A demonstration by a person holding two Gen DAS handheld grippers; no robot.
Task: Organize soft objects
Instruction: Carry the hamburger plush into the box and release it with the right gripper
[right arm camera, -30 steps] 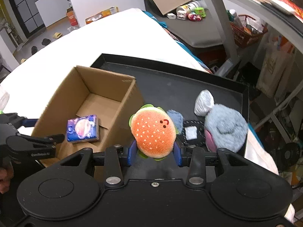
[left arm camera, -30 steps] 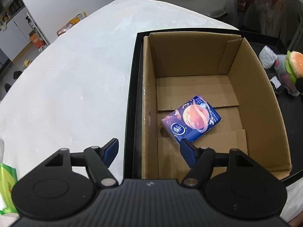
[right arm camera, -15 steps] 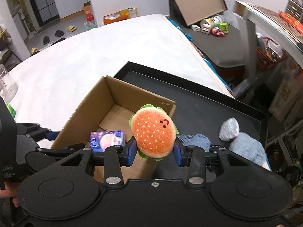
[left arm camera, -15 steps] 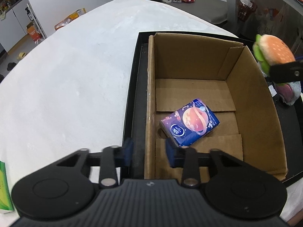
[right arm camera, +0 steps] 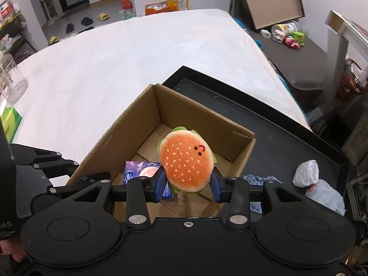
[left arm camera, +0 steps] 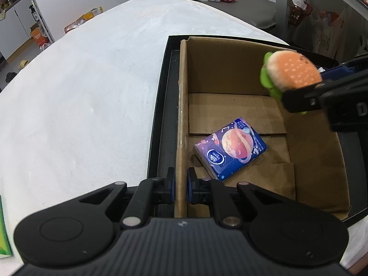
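An open cardboard box (left arm camera: 306,161) (right arm camera: 193,110) stands on a black tray (left arm camera: 161,105) (right arm camera: 276,133). A blue tissue pack with a planet print (left arm camera: 230,148) (right arm camera: 140,171) lies on the box floor. My left gripper (left arm camera: 181,187) (right arm camera: 76,172) is shut on the box's left wall, one pad on each side. My right gripper (right arm camera: 187,184) (left arm camera: 308,87) is shut on a plush hamburger (right arm camera: 186,161) (left arm camera: 291,73) and holds it in the air above the inside of the box, near its right wall.
On the tray right of the box lie a grey-blue plush toy (right arm camera: 324,195) with a silvery part (right arm camera: 307,173) and a blue knitted piece (right arm camera: 257,180). On the white table stand a glass jar (right arm camera: 11,80) and a green pack (right arm camera: 10,122) (left arm camera: 3,237). Clutter fills the floor beyond.
My left gripper went from open to shut on the box's left wall. My right gripper carried the hamburger leftward from over the tray to above the box.
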